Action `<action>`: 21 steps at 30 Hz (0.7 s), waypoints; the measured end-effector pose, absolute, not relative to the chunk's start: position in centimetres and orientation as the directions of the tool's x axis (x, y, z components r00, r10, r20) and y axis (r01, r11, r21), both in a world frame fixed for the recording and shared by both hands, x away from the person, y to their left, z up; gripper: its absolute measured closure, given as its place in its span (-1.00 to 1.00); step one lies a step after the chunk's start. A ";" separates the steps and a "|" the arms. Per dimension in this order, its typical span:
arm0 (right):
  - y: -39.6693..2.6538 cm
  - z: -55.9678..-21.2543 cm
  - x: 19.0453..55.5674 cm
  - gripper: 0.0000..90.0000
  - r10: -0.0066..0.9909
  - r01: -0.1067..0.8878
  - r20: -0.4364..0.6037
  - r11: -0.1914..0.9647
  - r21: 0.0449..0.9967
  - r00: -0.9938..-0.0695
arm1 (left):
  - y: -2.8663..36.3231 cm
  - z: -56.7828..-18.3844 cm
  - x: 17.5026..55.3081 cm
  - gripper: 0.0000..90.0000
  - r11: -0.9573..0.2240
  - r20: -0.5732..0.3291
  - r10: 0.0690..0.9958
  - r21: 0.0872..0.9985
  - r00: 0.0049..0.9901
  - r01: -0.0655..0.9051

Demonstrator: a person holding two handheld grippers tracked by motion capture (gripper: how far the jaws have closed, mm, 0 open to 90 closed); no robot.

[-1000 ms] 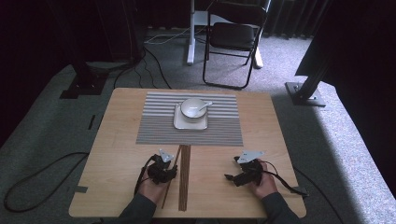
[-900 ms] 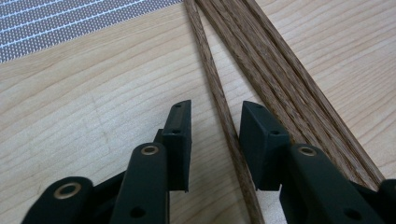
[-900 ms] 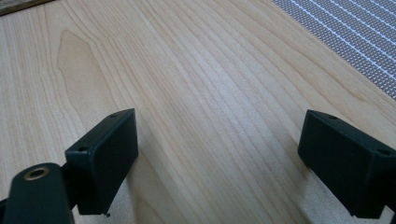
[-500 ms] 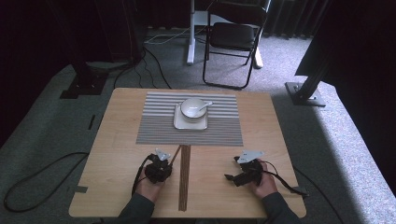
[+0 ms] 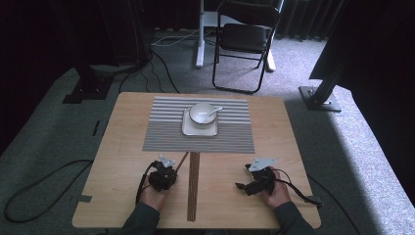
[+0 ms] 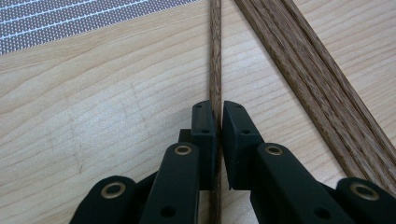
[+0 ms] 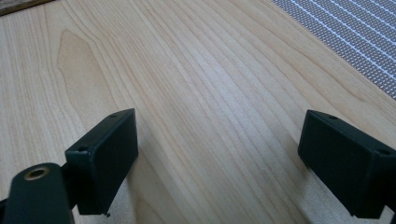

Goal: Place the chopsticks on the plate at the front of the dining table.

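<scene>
**Thin wooden stick pinched on a pale counter**

High view: a light, smooth-grained wooden counter (image 5: 122, 147) carries a grey ribbed placemat (image 5: 161, 134) with fine pale stripes. On the mat sits a square white plate (image 5: 187, 129) with rounded corners, bearing a round white bowl (image 5: 201, 112) with a spoon (image 5: 214, 110) resting in it. Below the mat a flat dark-brown wooden strip (image 5: 194, 188) runs straight toward the person's edge. The left hand-held gripper (image 5: 168, 171) sits just left of that strip, at the lower end of a thin slanted stick (image 5: 182, 159) (its upper end nearly reaches the mat). The right hand-held gripper (image 5: 241, 185) rests well apart on bare counter to the right. Behind the counter stand a black folding chair (image 5: 244, 39) and cables on grey carpet.

Left gripper view: the matte black jaws have just been closing and now press on the slender stick (image 6: 215, 56), round-edged with coarse open oak-like grain. The broader strip (image 6: 317, 88), same dark grain, lies close to its right, slanting away, untouched. The dotted weave of the mat (image 6: 70, 18) fills the upper left corner.

Right gripper view: the blocky black jaws stand wide, nothing between them, over satin blond wood; the mat (image 7: 355, 42) crosses the upper right corner.
</scene>
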State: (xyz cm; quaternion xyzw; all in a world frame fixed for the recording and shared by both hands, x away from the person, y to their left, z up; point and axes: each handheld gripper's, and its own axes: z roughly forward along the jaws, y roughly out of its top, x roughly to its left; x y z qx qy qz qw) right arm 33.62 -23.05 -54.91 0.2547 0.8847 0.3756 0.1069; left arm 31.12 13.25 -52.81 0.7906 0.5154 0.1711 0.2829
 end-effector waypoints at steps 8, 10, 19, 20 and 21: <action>-23.1 -54.9 33.6 -0.74 0.531 0.370 0.002 0.588 0.719 -0.848 | 13.4 -52.8 31.2 0.87 -0.296 -0.033 0.913 0.633 0.407 0.715; -23.1 -54.9 33.6 -0.74 0.531 0.370 0.002 0.588 0.719 -0.848 | 13.5 -52.7 31.1 0.87 -0.293 -0.033 0.914 0.637 0.405 0.713; -23.1 -54.9 33.6 -0.74 0.531 0.370 0.002 0.588 0.719 -0.848 | 13.6 -52.5 31.3 0.87 -0.284 -0.037 0.916 0.644 0.400 0.710; -23.1 -54.9 33.6 -0.74 0.531 0.370 0.002 0.588 0.719 -0.847 | 13.6 -52.5 31.3 0.87 -0.284 -0.037 0.916 0.644 0.400 0.710; -23.1 -54.9 33.6 -0.74 0.531 0.370 0.002 0.588 0.719 -0.847 | 13.6 -52.5 31.4 0.87 -0.282 -0.038 0.916 0.646 0.398 0.710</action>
